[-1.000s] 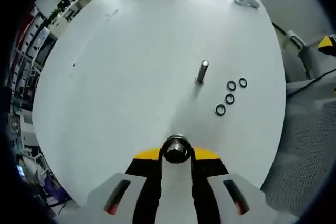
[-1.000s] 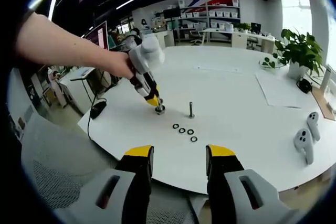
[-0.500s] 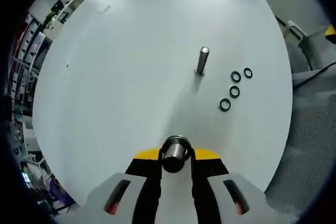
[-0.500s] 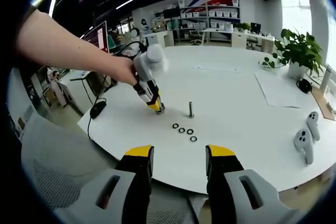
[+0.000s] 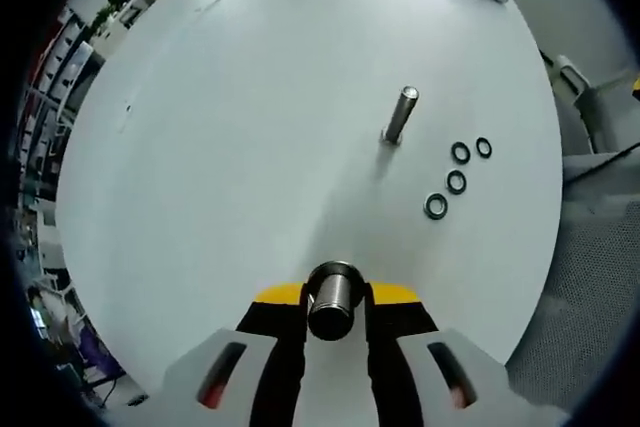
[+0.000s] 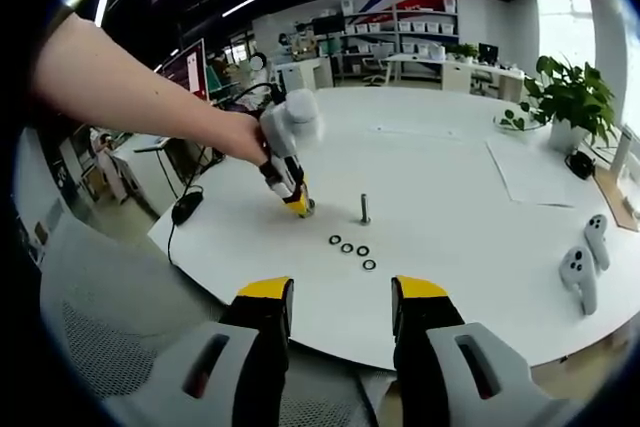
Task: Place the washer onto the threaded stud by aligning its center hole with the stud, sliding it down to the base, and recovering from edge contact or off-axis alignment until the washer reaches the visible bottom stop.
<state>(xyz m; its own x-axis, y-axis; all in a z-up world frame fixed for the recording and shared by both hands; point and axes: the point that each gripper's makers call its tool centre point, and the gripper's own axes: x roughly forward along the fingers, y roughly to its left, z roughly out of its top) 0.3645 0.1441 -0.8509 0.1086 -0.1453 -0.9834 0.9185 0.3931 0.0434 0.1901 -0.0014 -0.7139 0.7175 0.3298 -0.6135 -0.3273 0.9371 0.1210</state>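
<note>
left gripper (image 5: 334,297) fingers clamped; right gripper (image 6: 340,299) fingers apart, idle.

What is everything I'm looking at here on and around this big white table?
Table: one, white, round, under everything.
Threaded stud: one, silver, upright on the table.
Washers: four, dark rings, flat on the table beside the stud.
Metal cylinder: one, silver, held between the left gripper's fingers.
Handheld controllers: two, grey, near the table's edge.
Paper sheets: white, on the far part of the table.
Potted plant: one, green, at the table's far side.
Left gripper: yellow-tipped, shut on the cylinder, held in a person's hand.
Right gripper: yellow-tipped, open, holding nothing.
</note>
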